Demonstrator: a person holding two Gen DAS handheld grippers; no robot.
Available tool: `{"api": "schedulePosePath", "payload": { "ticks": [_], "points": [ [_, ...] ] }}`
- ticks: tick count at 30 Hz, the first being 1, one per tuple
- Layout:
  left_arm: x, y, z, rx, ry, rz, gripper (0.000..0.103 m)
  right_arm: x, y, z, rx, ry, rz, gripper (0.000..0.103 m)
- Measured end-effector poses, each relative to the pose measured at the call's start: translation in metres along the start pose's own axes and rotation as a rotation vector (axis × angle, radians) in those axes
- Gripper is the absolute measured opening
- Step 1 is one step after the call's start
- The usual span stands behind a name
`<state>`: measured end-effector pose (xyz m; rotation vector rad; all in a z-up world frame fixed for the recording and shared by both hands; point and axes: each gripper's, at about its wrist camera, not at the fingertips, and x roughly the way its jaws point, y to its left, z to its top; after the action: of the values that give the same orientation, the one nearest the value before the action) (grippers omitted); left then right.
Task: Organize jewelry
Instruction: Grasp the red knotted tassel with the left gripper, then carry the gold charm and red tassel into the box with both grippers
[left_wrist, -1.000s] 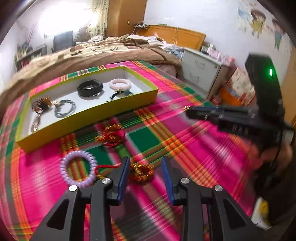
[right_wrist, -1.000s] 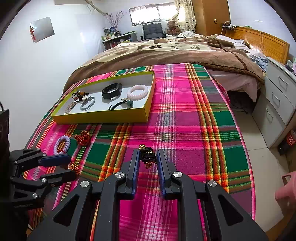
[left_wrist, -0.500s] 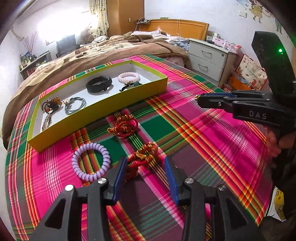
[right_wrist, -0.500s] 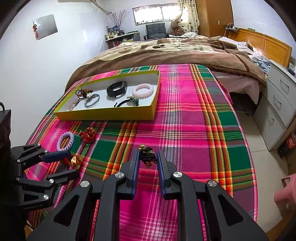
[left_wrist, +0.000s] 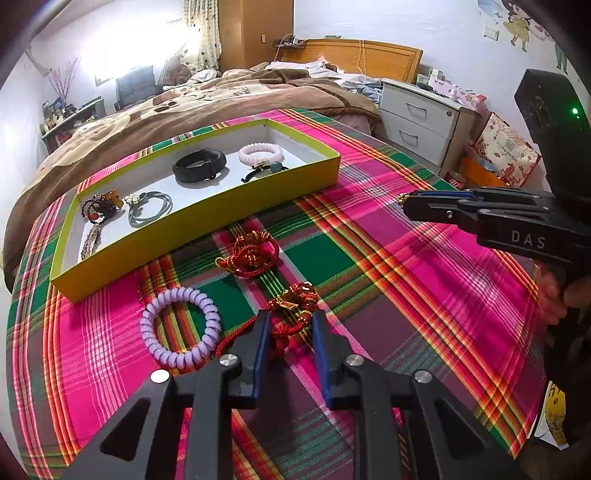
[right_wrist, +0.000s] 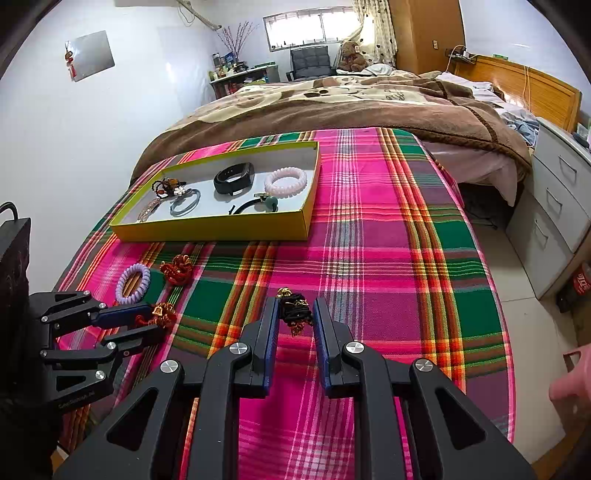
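Observation:
My left gripper (left_wrist: 289, 319) is shut on a red-and-gold cord bracelet (left_wrist: 293, 304), seen also in the right wrist view (right_wrist: 160, 314). My right gripper (right_wrist: 295, 304) is shut on a black-and-gold hair tie (right_wrist: 293, 310); it shows at the right of the left wrist view (left_wrist: 406, 201). A yellow tray (left_wrist: 207, 216) (right_wrist: 221, 232) holds a black band (left_wrist: 199, 168), a pink coil bracelet (left_wrist: 260, 153), a grey hair tie (left_wrist: 149, 208) and beads (left_wrist: 99, 210). A lilac coil bracelet (left_wrist: 181, 326) and a red knotted cord (left_wrist: 251, 253) lie on the plaid cloth in front of the tray.
The plaid cloth (right_wrist: 369, 240) covers the bed's foot; a brown blanket (right_wrist: 332, 107) lies behind the tray. A white drawer unit (right_wrist: 561, 206) stands right of the bed. The bed edge drops off on the right.
My left gripper has closed from open onto the red-and-gold cord bracelet. My right gripper stays shut on the hair tie and has moved a little closer to the tray.

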<state>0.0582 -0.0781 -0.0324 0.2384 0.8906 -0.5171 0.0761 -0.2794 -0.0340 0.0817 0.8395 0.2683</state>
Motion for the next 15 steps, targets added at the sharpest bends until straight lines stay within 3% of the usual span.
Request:
{"api": "schedulePosePath", "payload": {
  "ticks": [2,3,15],
  "points": [
    [-0.0002,-0.0006,-0.0001,0.000,-0.001,-0.001,0.015,0.0000,0.0003,-0.0003,-0.002,0.002,-0.002,0.019],
    [-0.0005,-0.0005,0.0002,-0.002,0.000,0.003,0.008,0.0000,0.0009,-0.0005,-0.002,0.002,-0.002,0.019],
    [-0.0078,0.0009,0.0008,-0.017,-0.026,-0.014,0.008,-0.0024,0.0039,0.0008,-0.004,0.000,-0.009,0.019]
  ]
}}
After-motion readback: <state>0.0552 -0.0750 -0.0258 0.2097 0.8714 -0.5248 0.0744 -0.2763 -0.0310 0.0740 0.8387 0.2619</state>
